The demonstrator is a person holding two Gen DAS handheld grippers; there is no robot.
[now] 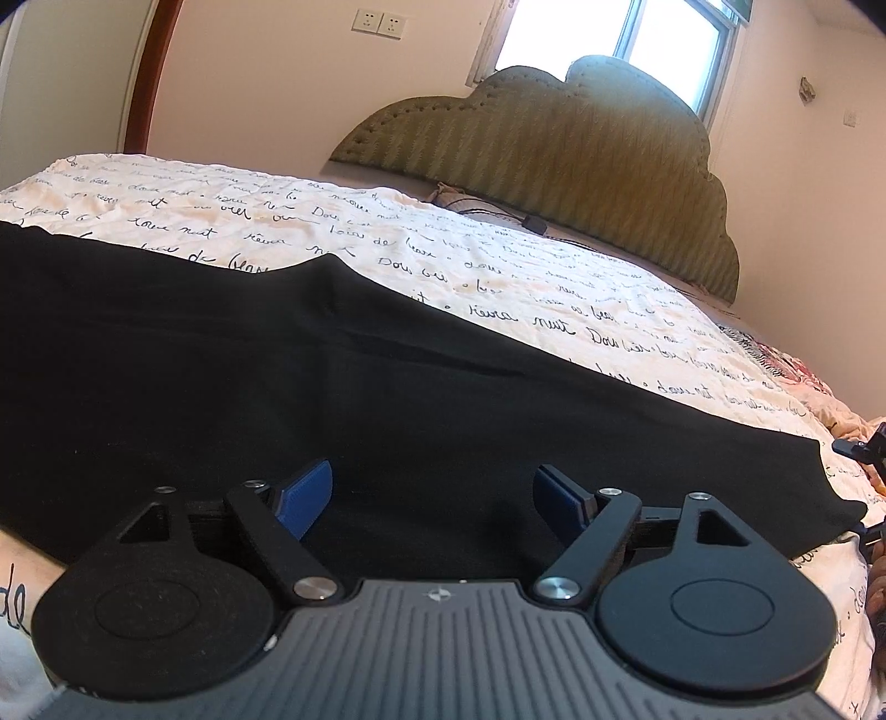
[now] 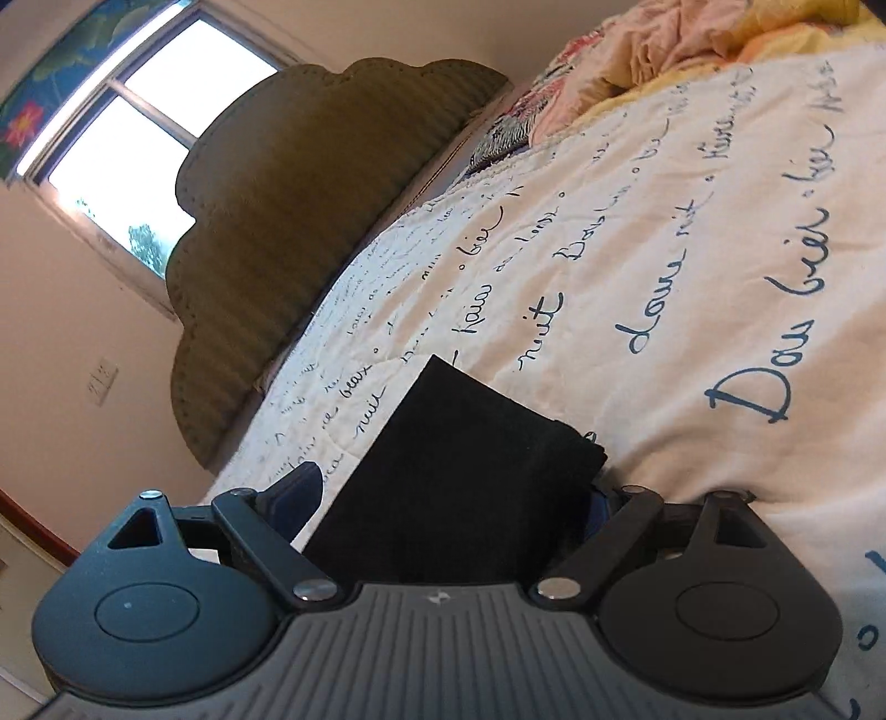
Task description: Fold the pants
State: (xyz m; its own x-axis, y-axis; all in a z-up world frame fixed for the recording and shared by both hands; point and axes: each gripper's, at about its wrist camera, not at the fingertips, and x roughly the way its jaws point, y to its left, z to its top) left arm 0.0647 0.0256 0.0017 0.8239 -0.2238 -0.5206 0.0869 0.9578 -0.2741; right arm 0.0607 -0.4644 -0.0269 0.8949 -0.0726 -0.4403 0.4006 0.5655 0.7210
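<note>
Black pants (image 1: 288, 387) lie flat across the cream bedcover (image 1: 498, 277) with its script print. In the left wrist view, my left gripper (image 1: 433, 498) hovers low over the near edge of the pants. Its blue pads (image 1: 307, 498) stand wide apart and only flat cloth shows between them. In the right wrist view, a narrow end of the pants (image 2: 465, 471) reaches in between the fingers of my right gripper (image 2: 451, 498). That view is tilted. The left pad (image 2: 302, 493) stands clear of the cloth, and the right pad is mostly hidden behind the cloth's edge.
An olive padded headboard (image 1: 554, 144) leans on the wall under a window (image 1: 637, 33). A dark cable with a plug (image 1: 531, 224) lies on the bed near it. Crumpled pink and yellow bedding (image 2: 692, 39) is piled at the bed's far side. A black piece of hardware (image 1: 861, 448) pokes in at the right edge.
</note>
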